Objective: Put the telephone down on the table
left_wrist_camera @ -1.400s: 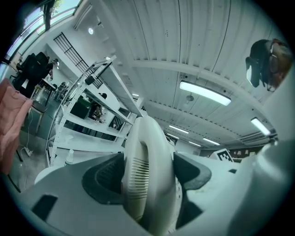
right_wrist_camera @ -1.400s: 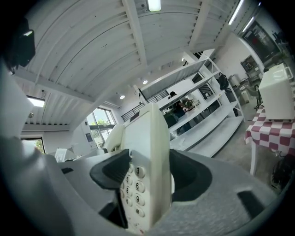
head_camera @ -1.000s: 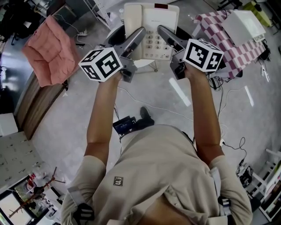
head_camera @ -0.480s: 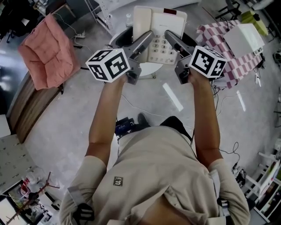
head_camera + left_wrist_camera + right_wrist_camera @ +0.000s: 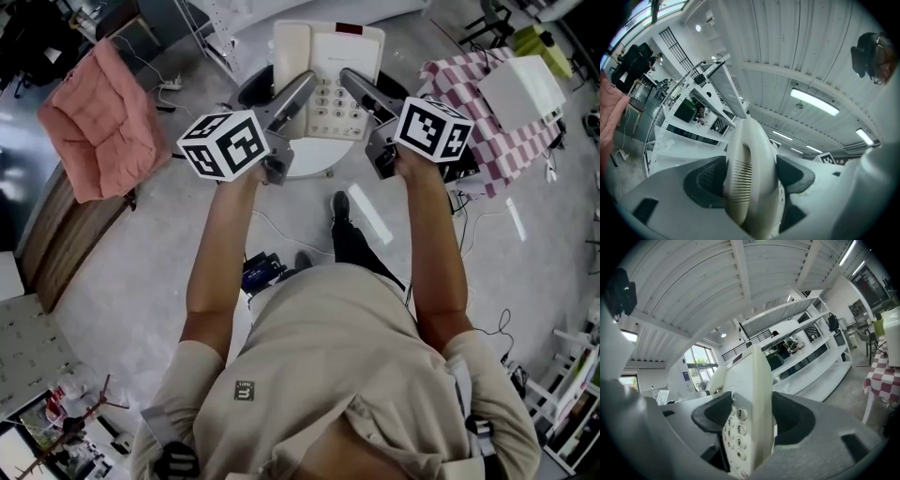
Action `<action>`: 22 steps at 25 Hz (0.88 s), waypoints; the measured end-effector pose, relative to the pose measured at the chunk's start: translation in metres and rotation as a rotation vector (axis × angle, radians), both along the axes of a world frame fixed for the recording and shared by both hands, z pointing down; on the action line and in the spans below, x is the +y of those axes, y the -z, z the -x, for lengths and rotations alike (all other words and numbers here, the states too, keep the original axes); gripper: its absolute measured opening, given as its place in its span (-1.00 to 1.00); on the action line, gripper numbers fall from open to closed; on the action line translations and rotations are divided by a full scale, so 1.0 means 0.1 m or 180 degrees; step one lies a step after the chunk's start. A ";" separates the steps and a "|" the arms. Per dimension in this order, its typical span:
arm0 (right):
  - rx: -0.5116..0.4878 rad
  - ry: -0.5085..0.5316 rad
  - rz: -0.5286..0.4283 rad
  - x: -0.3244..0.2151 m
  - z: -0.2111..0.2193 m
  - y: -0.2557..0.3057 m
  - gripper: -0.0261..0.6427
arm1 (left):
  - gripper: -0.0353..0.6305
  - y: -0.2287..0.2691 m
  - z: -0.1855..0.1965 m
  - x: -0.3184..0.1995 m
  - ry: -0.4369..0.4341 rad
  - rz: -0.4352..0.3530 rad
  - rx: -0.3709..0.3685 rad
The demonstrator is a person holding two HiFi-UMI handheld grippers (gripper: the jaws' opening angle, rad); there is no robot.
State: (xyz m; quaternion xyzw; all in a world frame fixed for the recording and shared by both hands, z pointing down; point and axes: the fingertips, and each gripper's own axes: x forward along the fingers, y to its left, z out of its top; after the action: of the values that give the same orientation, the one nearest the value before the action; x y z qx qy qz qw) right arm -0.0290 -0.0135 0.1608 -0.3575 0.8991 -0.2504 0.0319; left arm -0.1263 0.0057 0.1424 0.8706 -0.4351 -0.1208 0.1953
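Note:
A cream desk telephone (image 5: pixel 328 80), with its handset on the left and its keypad on the right, hangs in the air between my two grippers. My left gripper (image 5: pixel 300 89) is shut on the handset side; in the left gripper view the ribbed handset (image 5: pixel 749 187) fills the gap between the dark pads. My right gripper (image 5: pixel 353 82) is shut on the keypad side, and the number keys (image 5: pixel 737 427) show between its jaws. Below the phone lies a small round white table (image 5: pixel 307 161), partly hidden by the phone and the arms.
A pink cushion (image 5: pixel 89 117) lies on a wooden bench at the left. At the right a white box (image 5: pixel 520 82) rests on a table with a checked cloth (image 5: pixel 469 84). Cables (image 5: pixel 281 230) and a black device (image 5: pixel 262 272) lie on the floor, near the person's shoe (image 5: pixel 339 204).
Both grippers keep their hold on the telephone. The person has stepped forward: a shoe and leg now show below the arms, and the round table sits closer under the phone.

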 end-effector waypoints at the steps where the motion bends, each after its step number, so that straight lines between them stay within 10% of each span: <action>1: -0.0004 0.0028 -0.0006 -0.07 0.05 0.01 -0.15 | 0.08 0.01 0.05 -0.06 0.0024 -0.0008 -0.0003; 22: -0.0033 0.0230 0.0300 -1.38 -0.03 -0.51 -0.15 | 0.08 -0.46 -0.03 -1.34 0.0204 0.0258 -0.0046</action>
State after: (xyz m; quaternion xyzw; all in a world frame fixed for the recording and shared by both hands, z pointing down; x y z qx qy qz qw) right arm -0.0265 -0.1517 0.2114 -0.3247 0.8985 -0.2953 0.0106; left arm -0.1231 -0.1281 0.1882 0.8484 -0.4687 -0.1030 0.2233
